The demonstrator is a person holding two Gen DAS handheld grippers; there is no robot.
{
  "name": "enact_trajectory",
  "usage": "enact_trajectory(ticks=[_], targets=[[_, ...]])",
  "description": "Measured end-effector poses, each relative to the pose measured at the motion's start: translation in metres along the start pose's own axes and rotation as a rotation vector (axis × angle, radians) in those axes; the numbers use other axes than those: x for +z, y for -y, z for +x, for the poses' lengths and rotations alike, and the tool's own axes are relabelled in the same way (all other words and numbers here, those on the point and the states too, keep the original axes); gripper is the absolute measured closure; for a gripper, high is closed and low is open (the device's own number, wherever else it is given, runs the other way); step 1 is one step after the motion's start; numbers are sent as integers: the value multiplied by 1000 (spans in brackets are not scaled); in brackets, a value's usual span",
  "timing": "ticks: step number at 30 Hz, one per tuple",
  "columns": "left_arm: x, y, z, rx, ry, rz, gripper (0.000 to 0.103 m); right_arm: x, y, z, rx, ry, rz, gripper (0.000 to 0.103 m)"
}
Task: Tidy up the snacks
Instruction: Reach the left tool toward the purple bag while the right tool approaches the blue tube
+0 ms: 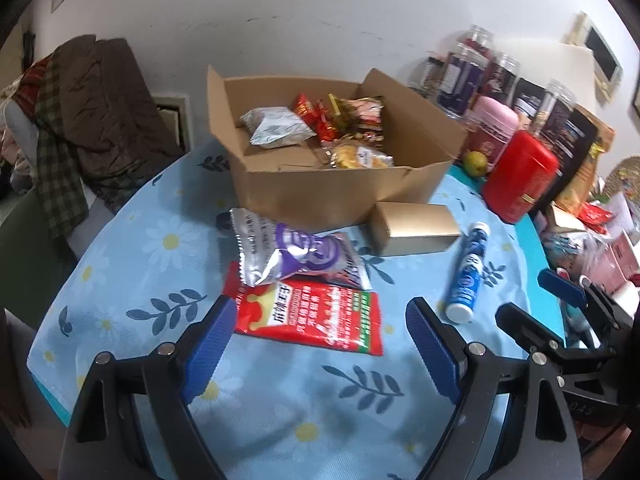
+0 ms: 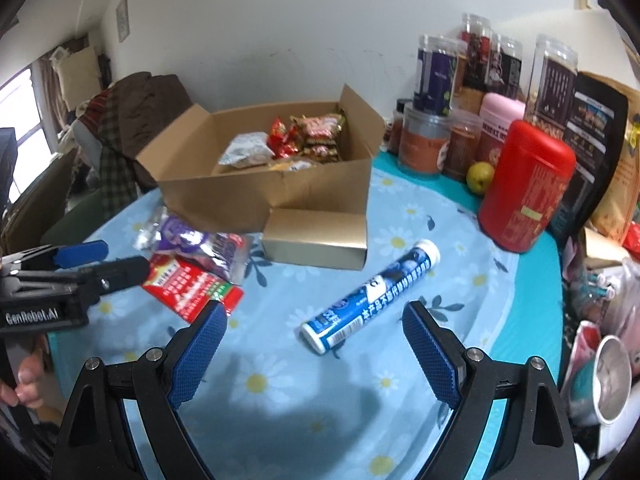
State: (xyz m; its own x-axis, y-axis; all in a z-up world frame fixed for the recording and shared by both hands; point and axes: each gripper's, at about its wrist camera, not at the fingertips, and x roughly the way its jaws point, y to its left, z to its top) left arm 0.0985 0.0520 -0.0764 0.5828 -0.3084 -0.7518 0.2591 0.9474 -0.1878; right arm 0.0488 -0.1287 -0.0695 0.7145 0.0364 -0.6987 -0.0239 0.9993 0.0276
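We hold both grippers wide open and empty: the left gripper (image 1: 322, 336) over the red snack packet (image 1: 316, 314), the right gripper (image 2: 314, 344) over the blue tablet tube (image 2: 372, 298). Both lie mid-table on the daisy tablecloth (image 1: 132, 240), with the half-filled cardboard box (image 1: 340, 184) toward its far edge.

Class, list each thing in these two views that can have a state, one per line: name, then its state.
Cardboard box: flaps open, snacks inside.
Gold box: closed, on the cloth.
Blue tube: capped, lying on its side.
Red packet: flat, sealed.
Purple bag: puffed, lying partly on the red packet.
Red tin: upright, lid on.
Left gripper: jaws open, empty.
Right gripper: jaws open, empty.
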Motion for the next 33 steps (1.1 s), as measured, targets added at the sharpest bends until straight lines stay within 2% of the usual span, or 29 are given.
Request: enact_trajectory(ticks=[6, 18, 22, 26, 33], targets=[[13, -8, 19, 6, -13, -17, 16, 3, 11, 21, -10, -40, 11, 12], [41, -23, 65, 66, -37, -49, 16, 15, 35, 77, -63, -114, 41, 13], [40, -23, 68, 22, -59, -65, 16, 15, 37, 90, -80, -141, 41, 15], [30, -12, 64, -17, -70, -36, 16, 8, 41, 98, -83, -179, 55, 19], [18, 7, 54, -80, -87, 1, 17, 2, 47, 97, -71, -203, 68, 32]])
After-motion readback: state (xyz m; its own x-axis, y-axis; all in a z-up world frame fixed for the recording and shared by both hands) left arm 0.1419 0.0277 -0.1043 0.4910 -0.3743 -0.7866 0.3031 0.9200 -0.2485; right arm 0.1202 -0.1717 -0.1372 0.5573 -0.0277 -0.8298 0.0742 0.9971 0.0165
